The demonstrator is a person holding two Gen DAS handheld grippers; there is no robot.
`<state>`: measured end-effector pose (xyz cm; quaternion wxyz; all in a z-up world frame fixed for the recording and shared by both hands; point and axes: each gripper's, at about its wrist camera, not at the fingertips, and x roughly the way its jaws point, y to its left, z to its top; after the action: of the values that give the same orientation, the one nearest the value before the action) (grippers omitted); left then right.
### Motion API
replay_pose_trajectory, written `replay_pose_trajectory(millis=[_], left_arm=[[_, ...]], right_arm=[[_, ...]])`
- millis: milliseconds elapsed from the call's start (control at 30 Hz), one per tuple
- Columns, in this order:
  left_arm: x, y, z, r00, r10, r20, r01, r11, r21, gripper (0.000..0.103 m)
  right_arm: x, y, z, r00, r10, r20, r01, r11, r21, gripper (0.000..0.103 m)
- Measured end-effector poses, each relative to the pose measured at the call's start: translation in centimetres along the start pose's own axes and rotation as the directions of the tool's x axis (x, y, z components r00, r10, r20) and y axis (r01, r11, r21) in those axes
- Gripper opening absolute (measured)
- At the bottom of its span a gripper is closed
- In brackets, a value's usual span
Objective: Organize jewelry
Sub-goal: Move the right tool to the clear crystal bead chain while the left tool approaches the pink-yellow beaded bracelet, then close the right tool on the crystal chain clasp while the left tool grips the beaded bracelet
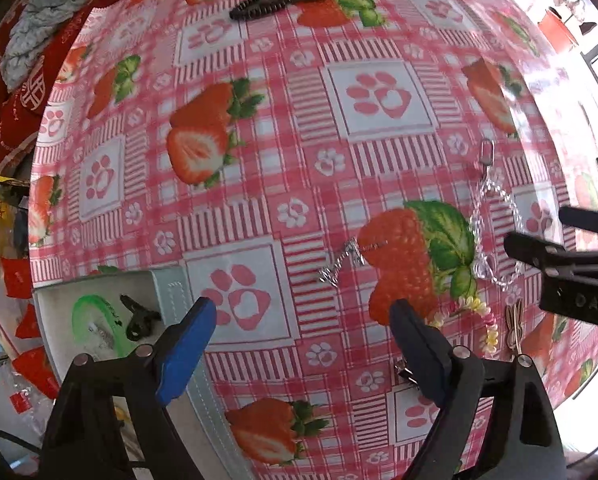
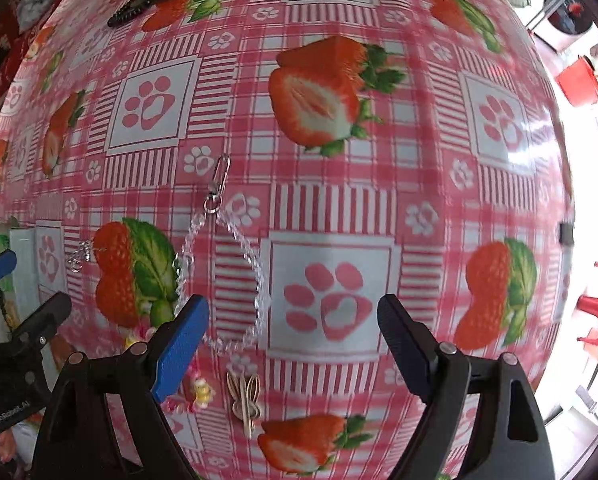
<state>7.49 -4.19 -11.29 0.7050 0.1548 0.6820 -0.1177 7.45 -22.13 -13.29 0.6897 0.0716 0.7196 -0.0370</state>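
My left gripper [image 1: 301, 316] hangs open over the strawberry-print tablecloth [image 1: 259, 128], nothing between its fingers. A small silver chain piece [image 1: 345, 262] lies just ahead of it. To the right lie a clear bead chain [image 1: 495, 232] with a metal clasp, a pastel bead bracelet [image 1: 479, 316] and a rabbit-shaped clip [image 1: 514, 324]. My right gripper [image 2: 293, 316] is open above the clear bead chain [image 2: 223, 280], whose lower loop sits by the blue finger. The rabbit clip [image 2: 245, 400] and the pastel bracelet [image 2: 197, 394] lie beneath it.
A white box [image 1: 171, 292] at the lower left holds a green bangle [image 1: 95, 320] and a dark piece [image 1: 139, 316]. A black hair clip [image 1: 259, 6] and a furry item lie at the far edge. Red cloth and clutter sit beyond the table's left side.
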Motion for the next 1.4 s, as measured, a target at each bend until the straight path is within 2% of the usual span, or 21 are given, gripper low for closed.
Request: replay_pose_trajectory(millis=[67,100,167,267,333,467,500,567,600,633,700,800,833,867,967,1133,1200,1400], left_arm=[[0.2,-0.2,-0.3,1.000,-0.006,-0.009,0.006,1.000,0.003,0.093],[0.3,-0.4,-0.5,1.000,-0.009,-0.014,0.009,1.000,0.004,0.093],[0.3,-0.8,-1.0,1.000,-0.017,-0.019,0.017,1.000,0.003,0.093],[0.3,-1.5,-2.0,0.999,-0.042,-0.031,0.041,0.999,-0.016,0.093],[0.4,-1.7,-2.6,0.998,-0.058,-0.038,0.057,0.998,-0.029,0.093],[0.2,-2.3,-3.2,0.995,-0.094,-0.033,0.093,0.995,-0.038,0.093],[0.2,-2.5,-3.2,0.994,-0.101,-0.029,0.100,0.994,-0.031,0.093],[0.0,-3.2,-3.1,0.994,-0.107,-0.023,0.107,0.994,-0.002,0.093],[0.0,-3.6,-2.9,0.994,-0.108,-0.020,0.108,0.994,0.011,0.093],[0.1,-3.9,-2.7,0.994,-0.111,-0.017,0.111,0.994,0.023,0.093],[0.3,-4.5,-2.6,0.992,-0.120,-0.024,0.121,0.992,0.043,0.079],[0.7,-6.3,-1.7,0.991,-0.126,-0.043,0.129,0.990,0.059,0.075],[0.9,-6.7,-1.4,0.990,-0.130,-0.046,0.133,0.989,0.069,0.071],[1.1,-7.1,-1.4,0.990,-0.133,-0.052,0.137,0.987,0.081,0.063],[1.5,-9.1,-1.4,0.989,-0.135,-0.059,0.141,0.983,0.114,0.061],[1.7,-12.4,-1.5,0.993,-0.105,-0.050,0.112,0.979,0.169,0.043],[1.6,-13.5,-1.4,0.993,-0.108,-0.040,0.113,0.977,0.181,0.016],[0.5,-13.6,-1.0,0.980,-0.198,-0.030,0.201,0.969,0.142,0.015]], right_arm=[[0.7,1.0,0.5,1.000,-0.028,0.005,0.028,0.999,-0.024,0.087],[0.9,1.3,0.8,0.999,-0.042,0.011,0.042,0.998,-0.036,0.082],[1.0,2.1,1.2,0.997,-0.064,0.045,0.067,0.996,-0.062,0.079],[0.9,3.2,1.4,0.995,-0.061,0.081,0.069,0.993,-0.097,0.067],[0.6,3.9,1.5,0.994,-0.056,0.097,0.067,0.991,-0.114,0.053],[0.3,4.9,1.4,0.993,-0.049,0.103,0.060,0.992,-0.112,0.048],[0.1,4.8,1.3,0.993,-0.050,0.106,0.062,0.992,-0.111,0.043],[0.1,4.5,1.1,0.992,-0.048,0.113,0.061,0.992,-0.114,0.025],[0.0,4.4,1.1,0.992,-0.048,0.115,0.062,0.991,-0.119,0.008],[0.0,4.6,1.2,0.993,-0.049,0.112,0.063,0.990,-0.125,0.007],[-0.2,4.5,0.8,0.993,-0.044,0.113,0.059,0.990,-0.130,0.007],[-0.4,3.7,0.8,0.992,-0.026,0.120,0.039,0.993,-0.110,0.007],[-0.4,3.1,0.5,0.992,-0.019,0.122,0.032,0.995,-0.099,0.007],[-0.5,2.5,0.4,0.992,-0.008,0.122,0.018,0.996,-0.083,0.007],[-1.0,0.9,0.3,0.992,0.019,0.121,-0.013,0.999,-0.045,0.007],[-1.6,-0.8,-0.1,0.992,0.040,0.120,-0.039,0.999,-0.009,0.007],[-1.8,-1.6,-0.3,0.992,0.048,0.120,-0.049,0.999,0.000,0.007],[-2.7,-3.0,-1.3,0.990,0.066,0.123,-0.068,0.998,0.012,0.007]])
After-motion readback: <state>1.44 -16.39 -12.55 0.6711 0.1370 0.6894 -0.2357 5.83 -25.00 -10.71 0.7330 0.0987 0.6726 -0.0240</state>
